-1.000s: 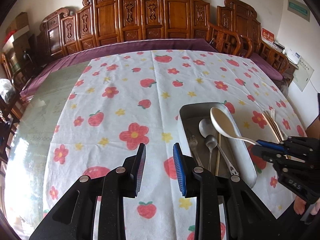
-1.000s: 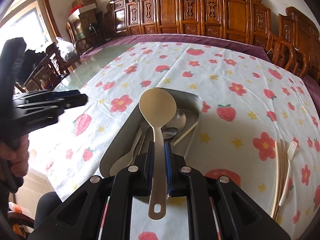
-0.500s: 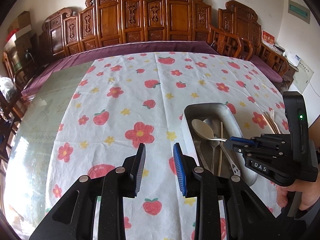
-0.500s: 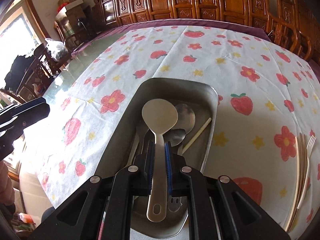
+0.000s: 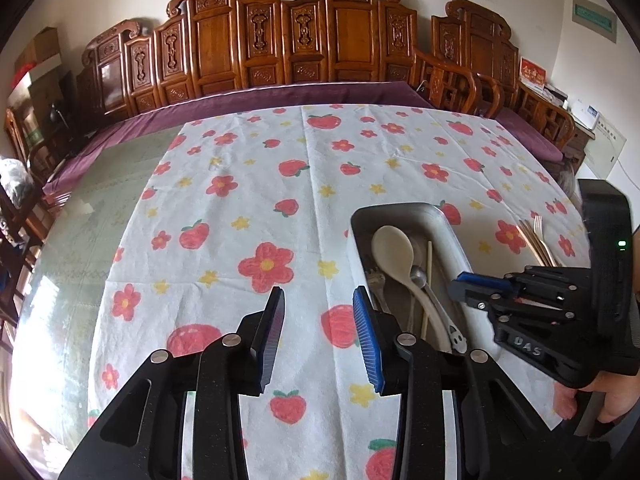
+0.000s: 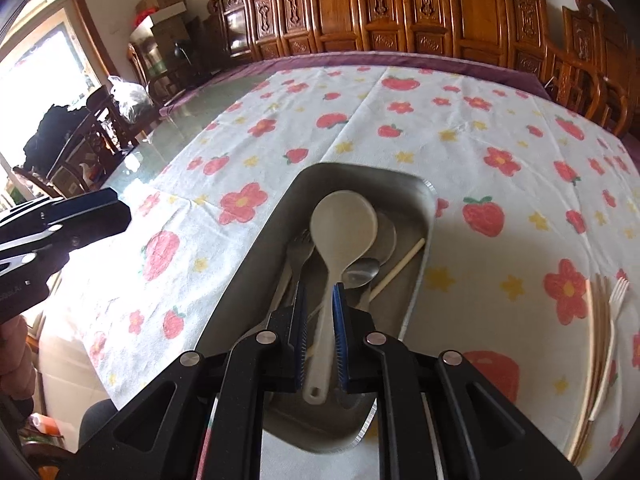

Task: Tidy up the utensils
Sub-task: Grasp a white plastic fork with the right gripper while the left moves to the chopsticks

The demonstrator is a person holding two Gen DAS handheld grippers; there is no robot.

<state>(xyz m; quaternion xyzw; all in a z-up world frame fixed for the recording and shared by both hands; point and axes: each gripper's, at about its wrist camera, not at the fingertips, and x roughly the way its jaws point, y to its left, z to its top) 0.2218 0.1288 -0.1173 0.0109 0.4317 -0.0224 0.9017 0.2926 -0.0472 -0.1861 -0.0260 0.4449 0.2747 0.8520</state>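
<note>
Pale serving spoon (image 6: 343,236) lies in the metal tray (image 6: 425,216), bowl toward the far end, on top of another large spoon, its handle running back toward the camera and ending in a hanging hole between the pads of the right gripper (image 6: 320,330). Also in the tray: a metal fork (image 6: 299,246) on the left side, a small metal spoon (image 6: 362,270), one pale chopstick (image 6: 396,270) lying diagonally, and a slotted handle end, seen only in the left wrist view. Progress, as a judgement: most utensils are already gathered in the tray, and the serving spoon looks just delivered. Still outside it, on the flowered tablecloth (image 5: 304,184) well to the right of the tray, are a pale fork (image 6: 612,320) and a bundle of chopsticks (image 6: 592,344) beside it; these seem to be what is left. Right gripper jaws: narrow, with a slim gap visible on each side of the spoon handle, so the pads appear not to press on it; the spoon looks released and resting on the pile. Left gripper (image 5: 318,334): jaws opening, moderately apart, nothing between them, poised over bare tablecloth just left of the tray. A hand (image 5: 600,400) grips the right gripper's body at the frame edge.
</note>
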